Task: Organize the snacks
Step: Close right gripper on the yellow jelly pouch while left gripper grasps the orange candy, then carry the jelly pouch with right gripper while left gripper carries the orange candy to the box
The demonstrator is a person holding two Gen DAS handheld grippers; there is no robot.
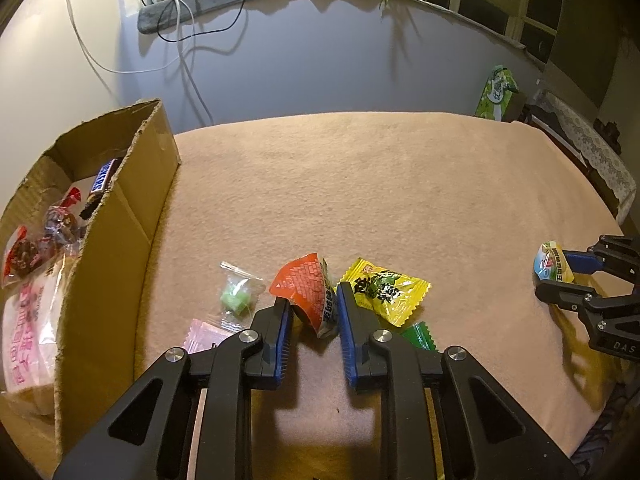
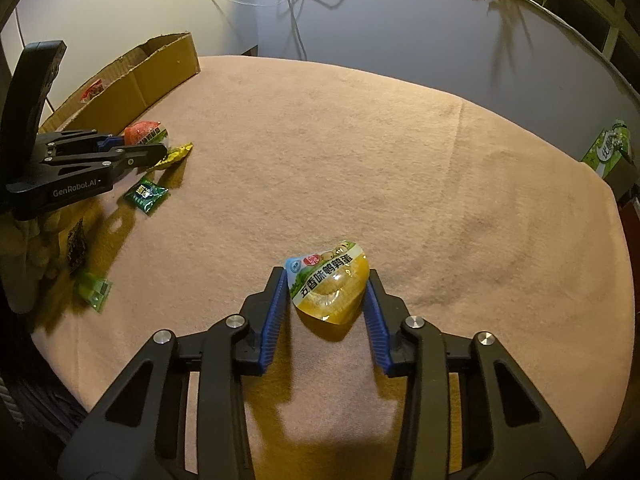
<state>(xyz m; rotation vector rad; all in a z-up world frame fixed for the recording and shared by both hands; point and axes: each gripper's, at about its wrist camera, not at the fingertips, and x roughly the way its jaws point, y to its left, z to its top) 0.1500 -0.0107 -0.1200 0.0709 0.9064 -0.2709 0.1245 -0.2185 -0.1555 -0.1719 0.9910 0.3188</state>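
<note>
- Left wrist view: the left tongs [image 1: 314, 312] sit low over a worktop [image 1: 400, 184] covered in a peach cloth, their blue pads narrowed onto an orange-red snack pack [image 1: 306, 292] that stands between them, touching both pads.
- Just beside that pack lie a yellow sachet [image 1: 386, 290], a clear bag of green sweets [image 1: 238, 294], a pink wrapper [image 1: 204, 334] and a green wrapper [image 1: 418, 334] partly hidden behind the right-hand pad.
- A cardboard box [image 1: 120, 220] stands at the left edge of the worktop; inside it are a chocolate bar [image 1: 102, 180], several red-wrapped sweets [image 1: 24, 256] and a large pink-printed bag [image 1: 28, 320].
- Right wrist view: the right tongs [image 2: 328, 296] are half closed around a yellow egg snack pack [image 2: 330, 286], well apart from the box; the pads touch or nearly touch its sides, and I cannot tell whether the grip is firm.
- The same view shows more loose items near the left tongs: a green packet [image 2: 146, 194], a dark packet [image 2: 76, 246] and a pale green packet [image 2: 94, 290].
- Judged from this, the sorting is partly done: some snacks are boxed, two are being picked up, and roughly seven lie out on the cloth waiting.
</note>
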